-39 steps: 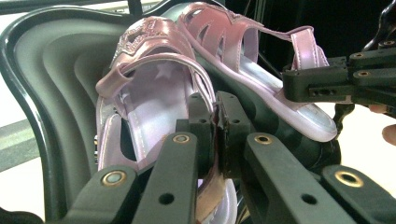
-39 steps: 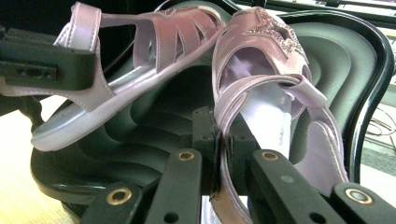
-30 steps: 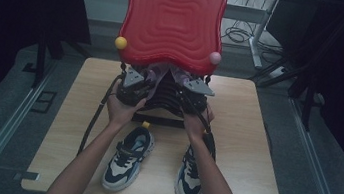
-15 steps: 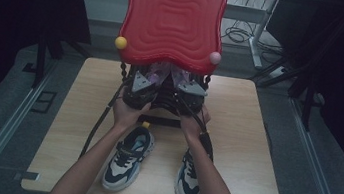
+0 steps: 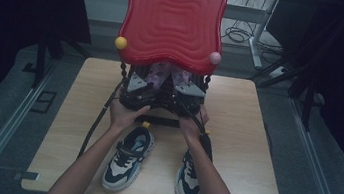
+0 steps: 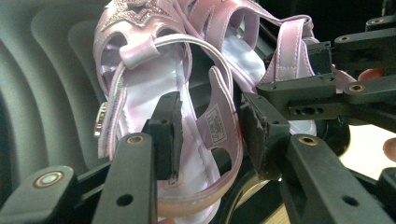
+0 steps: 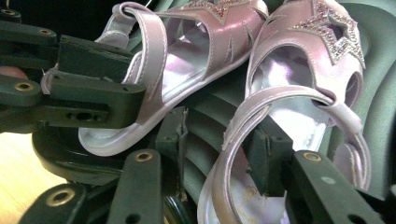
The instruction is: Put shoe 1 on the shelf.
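Observation:
A pair of pink sandals (image 5: 164,72) with glittery stars lies against the red wavy tray (image 5: 172,19) standing at the table's back. My left gripper (image 5: 142,84) and right gripper (image 5: 185,88) sit side by side under it. In the left gripper view the left gripper (image 6: 212,135) has just been opening; the left sandal's (image 6: 154,84) heel side stands between the pads, untouched. In the right gripper view the right gripper (image 7: 219,149) has also just been opening, with the right sandal's (image 7: 299,93) heel strap loose between its pads. The other sandal (image 7: 196,51) lies beside it.
Two dark-and-white sneakers (image 5: 126,159) (image 5: 190,172) stand on the wooden table (image 5: 250,137) under the person's forearms. A yellow ball (image 5: 120,43) and a pink ball (image 5: 214,58) sit at the tray's lower corners. Cables trail off the table's left side.
The two grippers have drawn slightly closer together beneath the tray, and the pink sandals show more plainly between them. The hands have hardly shifted.

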